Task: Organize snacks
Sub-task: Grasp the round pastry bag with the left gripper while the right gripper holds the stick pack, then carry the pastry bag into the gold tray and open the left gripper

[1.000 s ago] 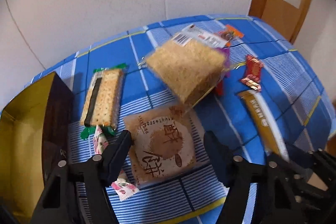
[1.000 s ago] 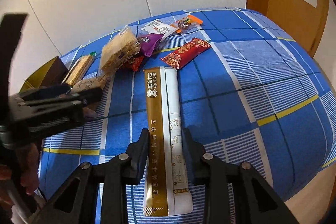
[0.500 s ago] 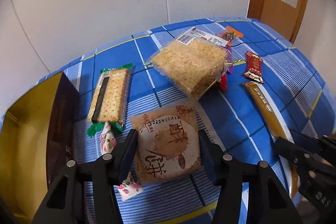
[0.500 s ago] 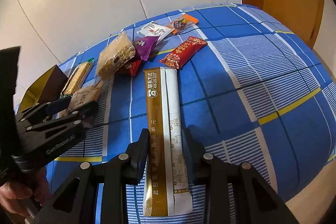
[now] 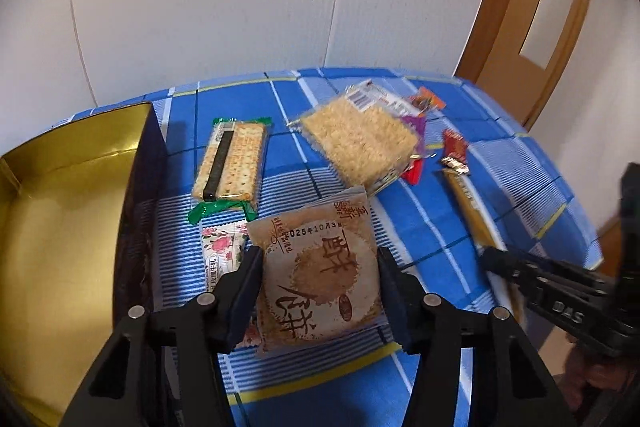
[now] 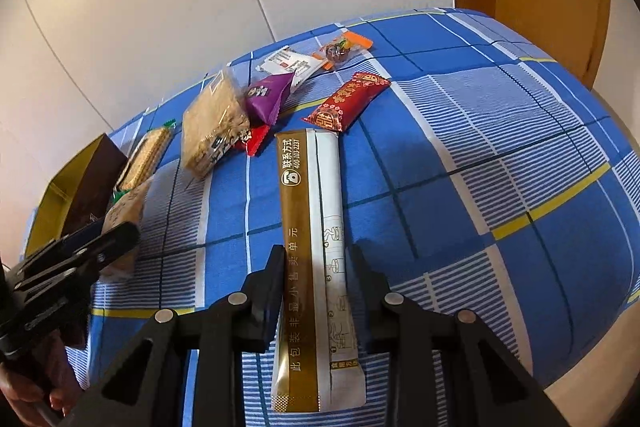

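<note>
Your left claw [image 5: 318,285] clamps the brown pastry packet [image 5: 318,275] beside the open gold-lined box [image 5: 60,235]. Your right claw [image 6: 316,285] seems closed on the gold sachet [image 6: 314,267] lying on the table [image 6: 500,147].

**Hidden and cut-off parts**

The gold-lined box [image 5: 52,227] is cut by the left edge of the left wrist view; its near end is not seen. The floral candy [image 5: 222,255] is partly covered by the brown pastry packet [image 5: 320,275] and a left finger [image 5: 240,291]. The red wrapper [image 5: 414,171] is largely hidden under the rice cracker pack [image 5: 360,143]. The gold stick sachet [image 5: 470,203] is lost at its lower end behind the right gripper [image 5: 496,259]. Small print on the white packet [image 6: 288,63] is too small to be read. The hand [image 6: 28,387] is cropped at the corner.
</note>
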